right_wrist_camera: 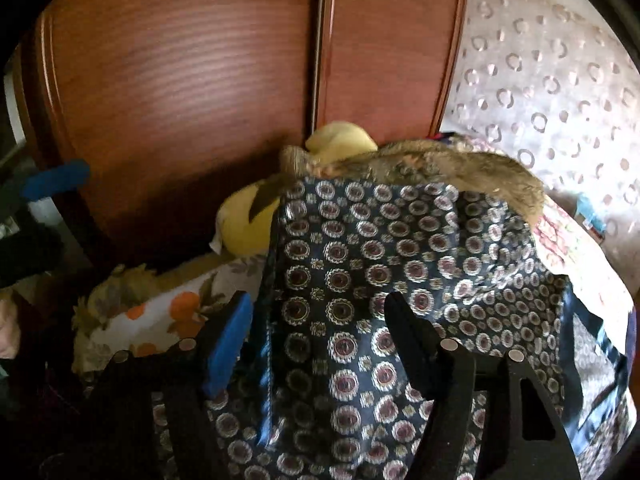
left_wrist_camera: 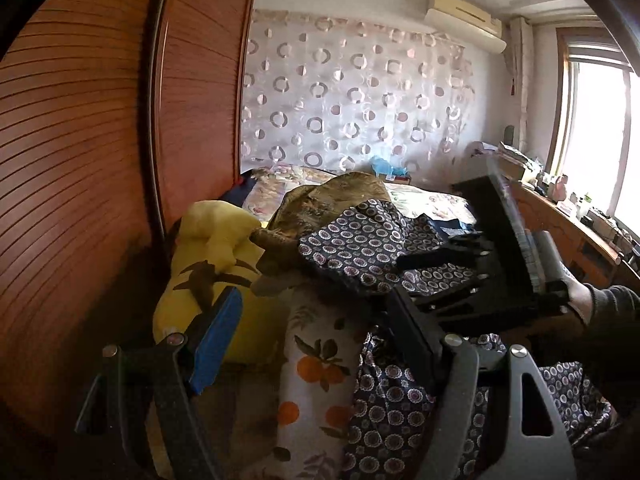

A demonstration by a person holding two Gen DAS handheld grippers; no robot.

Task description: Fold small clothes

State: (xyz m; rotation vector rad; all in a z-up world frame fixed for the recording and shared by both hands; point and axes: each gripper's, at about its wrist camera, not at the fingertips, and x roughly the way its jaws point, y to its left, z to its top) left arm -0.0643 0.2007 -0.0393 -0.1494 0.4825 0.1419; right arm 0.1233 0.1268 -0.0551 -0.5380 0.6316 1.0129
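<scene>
I have the navy medallion-print garment (right_wrist_camera: 380, 280) draped over the heap on the bed (left_wrist_camera: 432, 200), its near part hanging down toward me, which leaves an edge free for folding. My right gripper (right_wrist_camera: 316, 340) hovers over it, jaws wide, holding nothing. My left gripper (left_wrist_camera: 312, 332) is wide too, above the orange-print cloth (left_wrist_camera: 316, 368), with the yellow plush (left_wrist_camera: 208, 248) on the left by the wardrobe (left_wrist_camera: 80, 140)

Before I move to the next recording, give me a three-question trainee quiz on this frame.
1. True or false: the left claw is open.
2. Which pattern does the dark garment carry: stripes, rings or checks?
3. What yellow thing lies against the wooden wardrobe?

Key: 1 true. 2 rings. 3 the yellow plush toy, beside the orange-print bedding. The right claw is open too.
</scene>
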